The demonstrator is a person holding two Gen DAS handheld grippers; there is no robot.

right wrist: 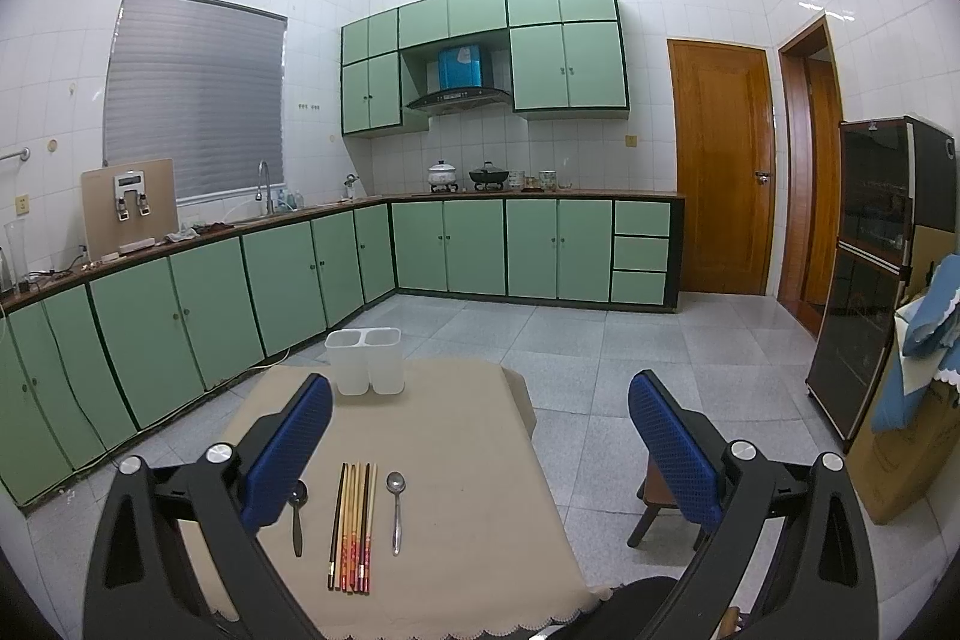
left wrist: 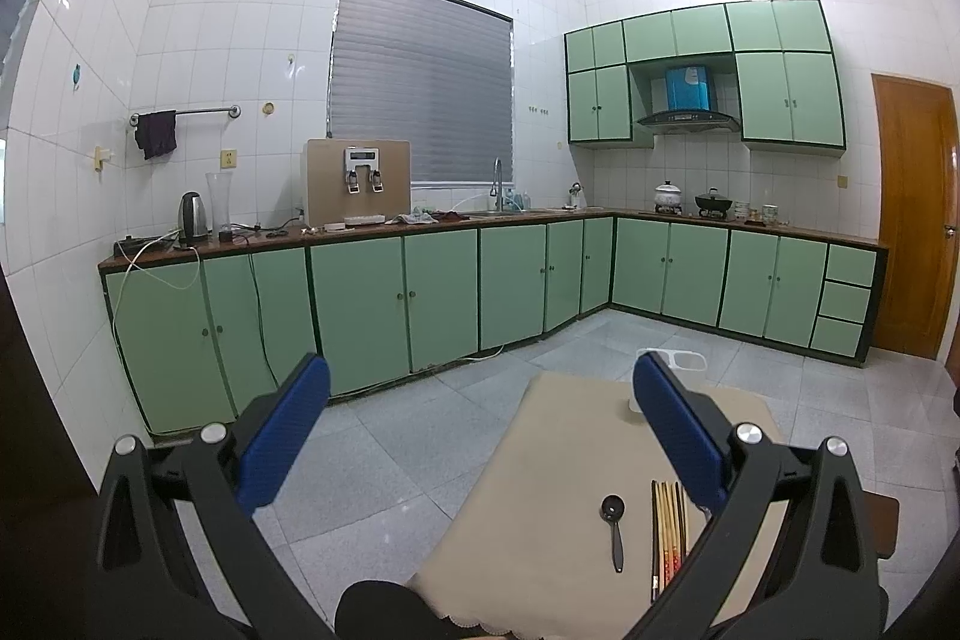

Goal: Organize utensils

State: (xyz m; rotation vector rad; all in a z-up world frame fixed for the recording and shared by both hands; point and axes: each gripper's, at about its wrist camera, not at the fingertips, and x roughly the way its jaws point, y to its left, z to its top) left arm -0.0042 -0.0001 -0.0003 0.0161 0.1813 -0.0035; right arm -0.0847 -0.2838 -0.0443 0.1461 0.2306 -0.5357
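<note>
Chopsticks (right wrist: pixel 354 526) lie bundled side by side near my edge of the table (right wrist: pixel 480 460), tips pointing away, flanked by a black spoon (right wrist: pixel 297 514) on the left and a metal spoon (right wrist: pixel 395 508) on the right. My judgement: this parallel layout gives each item clear room for a pinch across its shaft.

Left fingers (left wrist: pixel 480 436): spread wide, holding nothing, raised above the table's left side. Right fingers (right wrist: pixel 480 442): spread wide, holding nothing, raised above the table's right side. No item is touched yet.

Farther along the table stands the holder (right wrist: pixel 364 361), a white two-compartment container at the far edge; both compartments look empty. I judge it the destination, chopsticks to one compartment and spoons to the other.

View differences: the right view shows all three utensil groups and the whole holder. The left view shows the black spoon (left wrist: pixel 613 526) and chopsticks (left wrist: pixel 667 538) only; its right finger (left wrist: pixel 678 436) hides most of the holder (left wrist: pixel 684 358), and the metal spoon is not visible.
</note>
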